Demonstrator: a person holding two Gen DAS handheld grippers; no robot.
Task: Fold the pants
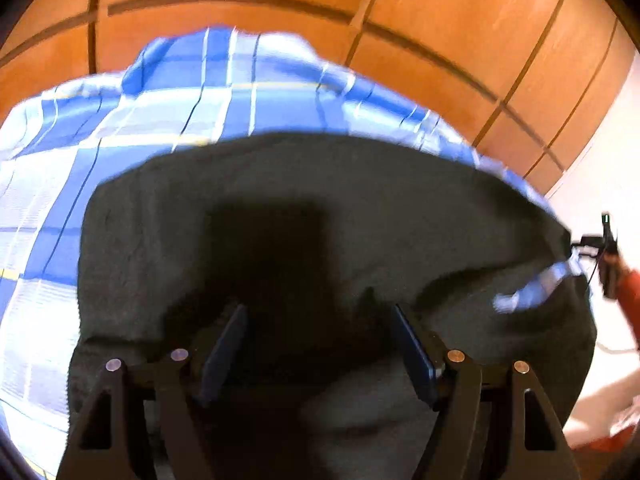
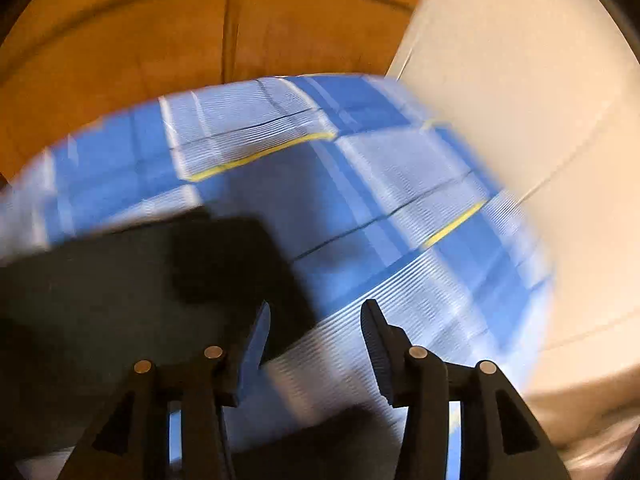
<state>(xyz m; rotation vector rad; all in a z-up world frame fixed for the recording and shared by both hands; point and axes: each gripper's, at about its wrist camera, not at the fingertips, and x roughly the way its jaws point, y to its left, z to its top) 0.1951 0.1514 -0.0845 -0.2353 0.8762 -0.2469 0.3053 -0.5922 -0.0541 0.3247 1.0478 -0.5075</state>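
Observation:
Dark grey pants [image 1: 304,208] lie spread on a blue and white checked cloth [image 1: 120,120]. My left gripper [image 1: 320,312] is open just above the pants, with nothing between its fingers. In the right wrist view the pants [image 2: 100,280] fill the lower left, ending in a corner near my right gripper [image 2: 316,312]. The right gripper is open and empty, its left finger [image 2: 256,344] over the pants' edge and its right finger over the checked cloth [image 2: 400,208]. The right gripper also shows blurred in the left wrist view [image 1: 608,256], at the pants' far right edge.
The checked cloth covers a raised surface. Orange wooden panels [image 1: 440,20] stand behind it. A pale wall or floor [image 2: 520,80] lies to the right. The right wrist view is motion-blurred.

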